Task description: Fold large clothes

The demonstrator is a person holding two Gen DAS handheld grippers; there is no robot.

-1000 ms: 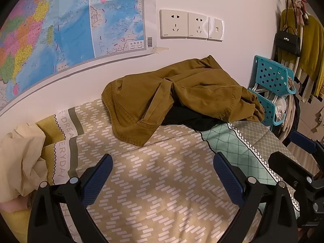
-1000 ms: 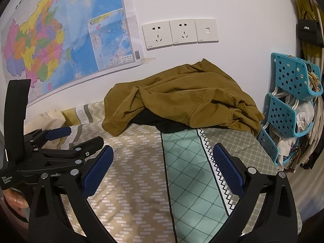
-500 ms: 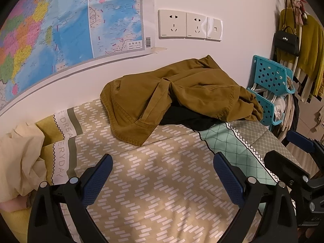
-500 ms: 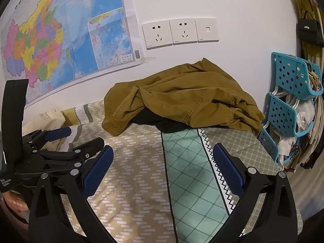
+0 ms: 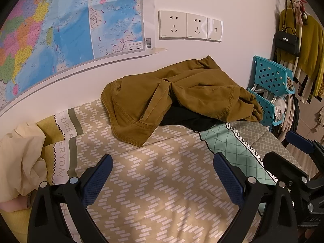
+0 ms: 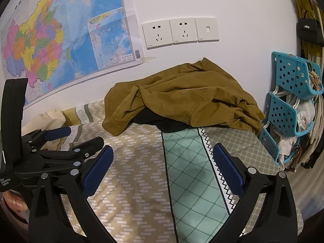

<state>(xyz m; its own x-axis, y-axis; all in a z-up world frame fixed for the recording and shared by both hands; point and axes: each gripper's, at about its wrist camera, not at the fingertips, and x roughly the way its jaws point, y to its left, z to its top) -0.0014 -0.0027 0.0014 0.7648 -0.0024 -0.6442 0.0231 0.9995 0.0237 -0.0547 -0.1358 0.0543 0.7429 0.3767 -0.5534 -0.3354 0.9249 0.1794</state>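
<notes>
A crumpled mustard-brown garment (image 5: 182, 93) lies in a heap at the far side of the bed against the wall, over a black garment (image 5: 188, 119). Both also show in the right wrist view, the brown one (image 6: 182, 99) over the black one (image 6: 158, 121). My left gripper (image 5: 162, 174) is open and empty above the patterned bedsheet (image 5: 162, 192), well short of the heap. My right gripper (image 6: 162, 168) is open and empty, to the right of the left one. The left gripper shows in the right wrist view (image 6: 66, 139), also open.
A cream cloth (image 5: 20, 158) is bunched at the bed's left. Teal plastic baskets (image 6: 291, 101) hang at the right with clothes behind. A wall map (image 5: 60, 26) and sockets (image 5: 190, 26) are above the bed. The bed's right edge (image 6: 283, 182) drops off.
Both grippers stay open and nearly still. The left wrist view has drifted slightly, so the heap sits a little lower and closer.
</notes>
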